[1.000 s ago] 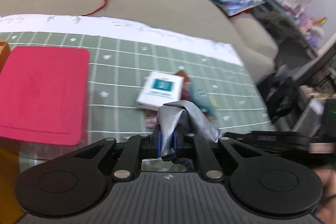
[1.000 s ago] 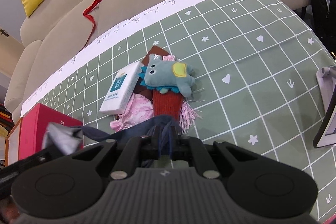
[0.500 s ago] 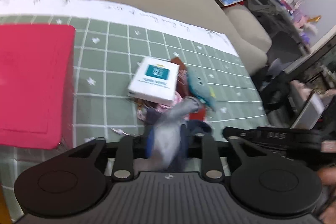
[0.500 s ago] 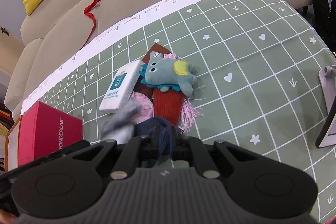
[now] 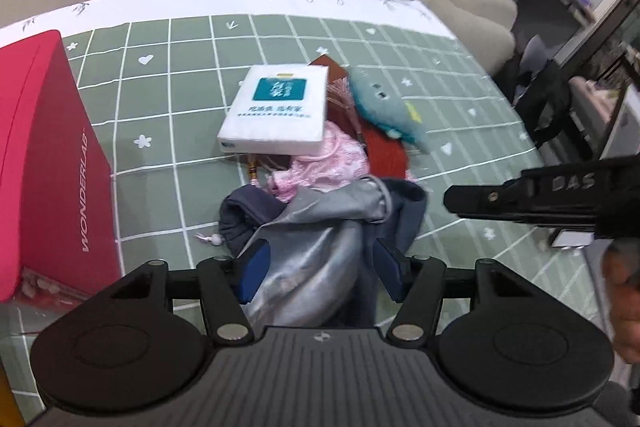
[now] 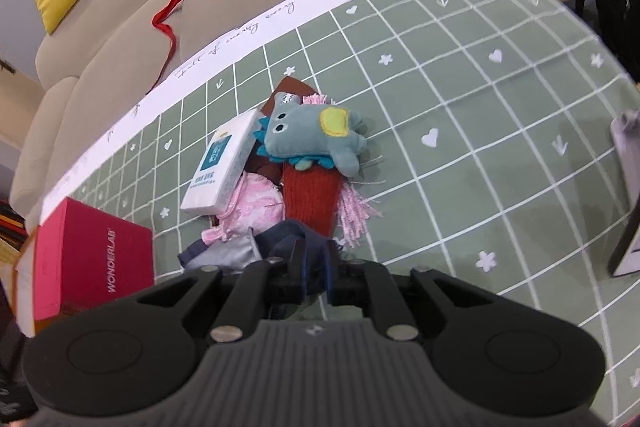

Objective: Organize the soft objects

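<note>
Left tongs (image 5: pixel 320 267): spread, pads either side of the grey pouch (image 5: pixel 320 227).
Right tongs (image 6: pixel 314 269): pinching the pouch's navy cloth (image 6: pixel 296 239).
Pouch: on the bench (image 6: pixel 480 155), beside pink cloth (image 5: pixel 332 159), toy (image 6: pixel 316 135), tissue pack (image 5: pixel 280 107).

The left gripper (image 5: pixel 320 267) hung low with its jaws spread wide, the blue pads (image 5: pixel 254 269) standing well apart on either side of a grey satin cloth (image 5: pixel 316 243) that lay loose between them (neither pad visibly pressing it). The right gripper (image 6: pixel 314 269) had its jaws drawn close together, pinching a fold of dark navy fabric (image 6: pixel 294 239). In the left wrist view the right gripper reached in from the right edge, level, with part of the person's right hand (image 5: pixel 622 307) behind it.
</note>
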Motion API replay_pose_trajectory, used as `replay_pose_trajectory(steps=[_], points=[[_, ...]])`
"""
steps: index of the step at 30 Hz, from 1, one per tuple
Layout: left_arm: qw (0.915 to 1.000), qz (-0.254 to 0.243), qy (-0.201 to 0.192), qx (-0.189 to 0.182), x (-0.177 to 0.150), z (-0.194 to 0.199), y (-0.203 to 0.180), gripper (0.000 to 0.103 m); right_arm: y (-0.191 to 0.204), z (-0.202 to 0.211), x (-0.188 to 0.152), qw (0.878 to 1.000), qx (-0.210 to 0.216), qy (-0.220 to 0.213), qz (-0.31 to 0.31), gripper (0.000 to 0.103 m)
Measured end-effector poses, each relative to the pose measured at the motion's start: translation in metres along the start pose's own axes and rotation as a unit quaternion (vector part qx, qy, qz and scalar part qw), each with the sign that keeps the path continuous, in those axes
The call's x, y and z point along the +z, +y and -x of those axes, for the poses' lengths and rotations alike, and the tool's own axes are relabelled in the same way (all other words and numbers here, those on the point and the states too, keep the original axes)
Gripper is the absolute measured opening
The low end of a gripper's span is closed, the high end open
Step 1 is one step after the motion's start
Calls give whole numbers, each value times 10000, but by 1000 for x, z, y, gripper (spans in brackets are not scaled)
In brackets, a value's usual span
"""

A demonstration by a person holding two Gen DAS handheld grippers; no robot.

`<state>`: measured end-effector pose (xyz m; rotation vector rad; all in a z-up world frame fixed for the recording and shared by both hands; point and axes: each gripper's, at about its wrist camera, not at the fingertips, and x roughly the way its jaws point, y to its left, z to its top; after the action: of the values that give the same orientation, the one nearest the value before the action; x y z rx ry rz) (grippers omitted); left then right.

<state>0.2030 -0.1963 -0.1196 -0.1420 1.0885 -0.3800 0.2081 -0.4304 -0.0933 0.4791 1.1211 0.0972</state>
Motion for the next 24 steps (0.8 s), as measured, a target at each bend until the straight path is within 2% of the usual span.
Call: replay_pose_trajectory(steps=[1,2,3,4,5,6,7,8,12,17,20,24], points=[[10000,-25,23,75,0,-3,0,58,-2,-2,0,9999,91,53,-85,9],[9999,-36,44,102,-1,-5,1,42,-3,-5,0,9997,178,124,-151,11],[9999,-39,59,104,-1,-7,2,35,-3,-8,0,9993,247,191,-211,15],[9999,-19,68,98,-2,-8,3,29,-3,-11,0,9988,313,270,-260,29],[9999,4,79,89,-3,-9,5,23,-3,-14,-1,9985,351,316,-295,36],[9999,30,89,101,-3,-10,6,17,-3,-18,-1,9981,370,348,-355,36],[9999,53,102,126,-4,-11,7,7,-3,-21,-1,9977,375,398,-411,36],[9998,71,119,150,-4,-13,8,3,-3,-26,-2,9972,376,446,-463,36],[9996,267,25,50,-4,-6,14,2,-3,-43,-3,9962,314,555,-598,35],[9978,595,-251,-152,1,19,20,2,-1,-47,-3,9978,138,425,-492,0],[9947,868,-452,-307,6,37,25,2,-4,-43,-4,9981,75,339,-515,0],[9935,855,-681,-312,11,56,23,2,-5,-23,-2,9988,109,85,-480,0]])
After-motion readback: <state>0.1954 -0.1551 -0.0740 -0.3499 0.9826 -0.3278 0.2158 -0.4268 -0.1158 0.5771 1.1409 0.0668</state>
